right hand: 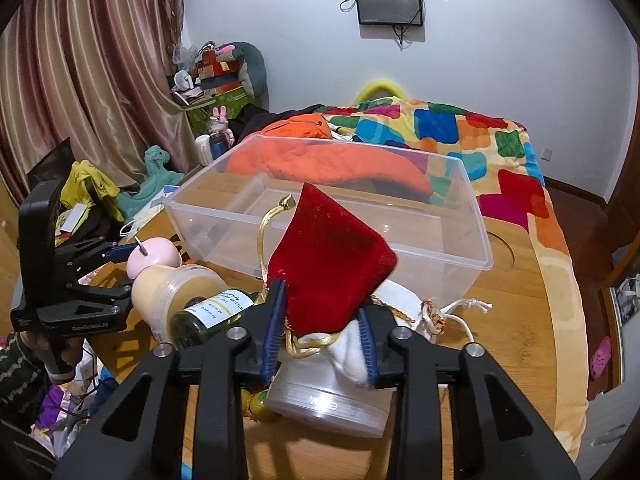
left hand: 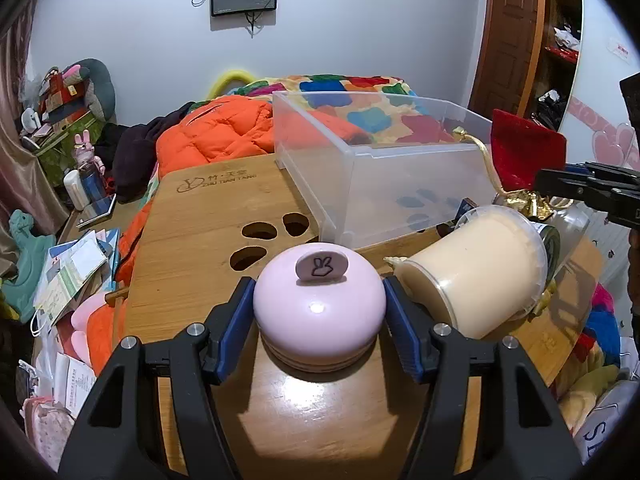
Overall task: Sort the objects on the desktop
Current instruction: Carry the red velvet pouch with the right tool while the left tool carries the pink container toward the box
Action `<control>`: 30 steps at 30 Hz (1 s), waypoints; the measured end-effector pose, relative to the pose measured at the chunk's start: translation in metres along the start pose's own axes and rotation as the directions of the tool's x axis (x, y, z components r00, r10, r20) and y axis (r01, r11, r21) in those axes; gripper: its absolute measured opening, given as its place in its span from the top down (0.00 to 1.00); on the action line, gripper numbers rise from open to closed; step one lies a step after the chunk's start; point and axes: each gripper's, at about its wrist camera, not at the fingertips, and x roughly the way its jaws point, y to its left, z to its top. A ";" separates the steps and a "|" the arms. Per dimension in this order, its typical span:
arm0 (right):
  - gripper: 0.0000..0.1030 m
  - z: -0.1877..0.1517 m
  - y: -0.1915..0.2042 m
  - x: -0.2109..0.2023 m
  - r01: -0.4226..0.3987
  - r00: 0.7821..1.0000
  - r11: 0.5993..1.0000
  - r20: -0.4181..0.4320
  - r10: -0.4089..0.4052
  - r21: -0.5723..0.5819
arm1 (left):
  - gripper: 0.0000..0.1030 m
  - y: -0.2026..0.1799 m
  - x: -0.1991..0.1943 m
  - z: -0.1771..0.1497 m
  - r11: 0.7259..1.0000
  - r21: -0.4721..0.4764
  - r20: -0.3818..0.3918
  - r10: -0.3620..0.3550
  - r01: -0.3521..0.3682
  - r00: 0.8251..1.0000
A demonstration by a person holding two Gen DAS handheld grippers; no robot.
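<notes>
Gripping pink round case (left hand: 319, 308), left gripper (left hand: 319, 312) level over table (left hand: 208, 216); right gripper (right hand: 322, 332) fingers clamp red pouch (right hand: 328, 264).

The right gripper (right hand: 322, 330) clamps a red velvet pouch (right hand: 328, 256) above a white cloth bag (right hand: 352, 354), with the clear plastic bin (right hand: 440, 256) just beyond on the wooden table (right hand: 520, 320), while the left gripper (right hand: 120, 272) brackets a pink round object (right hand: 154, 258).
</notes>
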 end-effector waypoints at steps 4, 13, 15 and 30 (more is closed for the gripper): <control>0.77 0.000 0.001 -0.006 -0.010 1.000 1.000 0.006 0.010 0.006 | 0.39 -0.001 -0.001 0.000 1.000 -0.001 -0.007 0.010 -0.010 1.000; 0.81 -0.001 0.003 -0.019 0.017 0.999 1.000 0.032 -0.016 -0.022 | 0.39 -0.002 -0.013 0.006 0.999 0.000 0.028 0.046 -0.046 0.999; 0.82 0.000 0.001 -0.024 0.013 0.999 1.000 0.046 -0.012 -0.011 | 0.39 -0.003 -0.014 0.008 0.998 0.003 0.027 0.057 -0.057 0.998; 0.82 0.004 -0.006 -0.051 -0.017 0.994 1.000 0.109 0.018 -0.008 | 0.39 -0.019 -0.039 0.023 0.997 0.032 0.098 0.070 -0.073 0.993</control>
